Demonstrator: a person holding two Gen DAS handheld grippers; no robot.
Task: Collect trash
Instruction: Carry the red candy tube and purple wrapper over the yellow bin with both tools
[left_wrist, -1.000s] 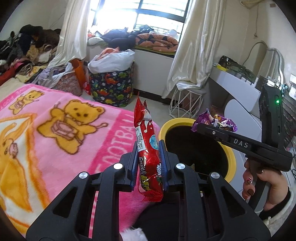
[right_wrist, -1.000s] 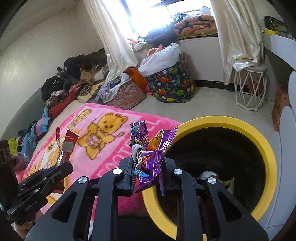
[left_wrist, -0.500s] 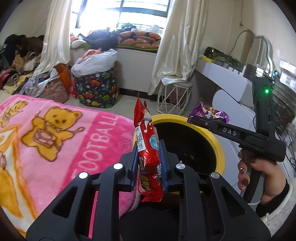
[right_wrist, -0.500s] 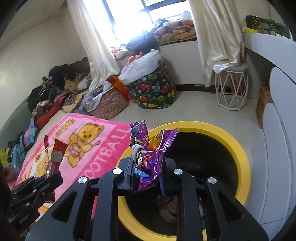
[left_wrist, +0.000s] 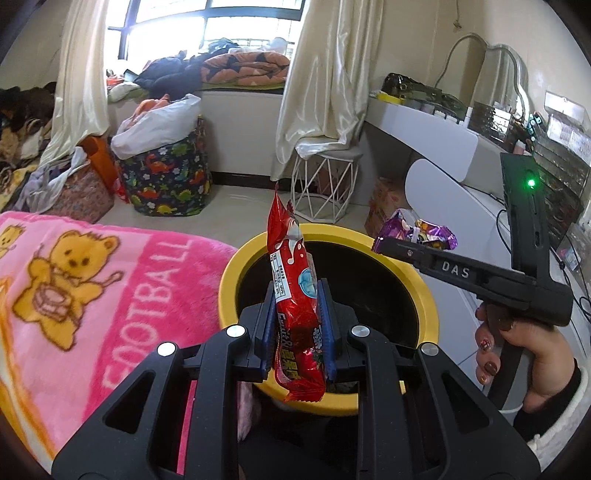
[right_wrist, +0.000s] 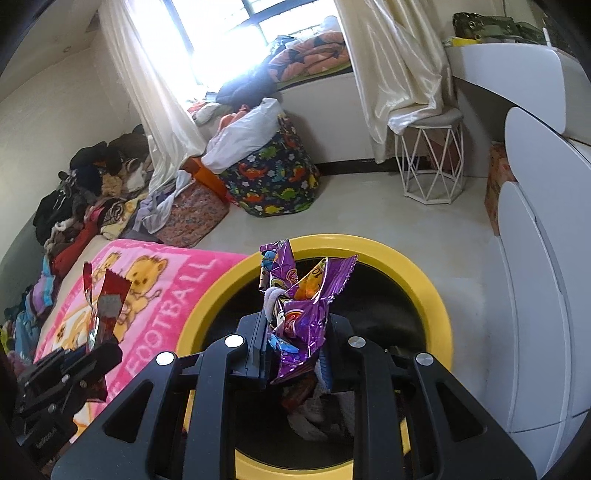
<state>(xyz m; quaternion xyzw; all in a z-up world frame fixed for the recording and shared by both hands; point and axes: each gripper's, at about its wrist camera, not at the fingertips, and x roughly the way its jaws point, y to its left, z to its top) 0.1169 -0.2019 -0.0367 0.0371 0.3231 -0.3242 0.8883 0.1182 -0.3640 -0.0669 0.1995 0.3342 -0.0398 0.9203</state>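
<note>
Plainly both wrappers are light, thin and crinkly, so they should drop freely once let go. The left gripper (left_wrist: 295, 325) is clamped on the red wrapper (left_wrist: 295, 306) across its lower half, holding it upright above the near rim of the yellow bin (left_wrist: 424, 295). The right gripper (right_wrist: 295, 347) pinches the crumpled purple wrapper (right_wrist: 301, 302) by its lower part, right over the bin's mouth (right_wrist: 424, 291). Foil this slick may cling to a gripper's pads, so spreading them wide seems wise.
</note>
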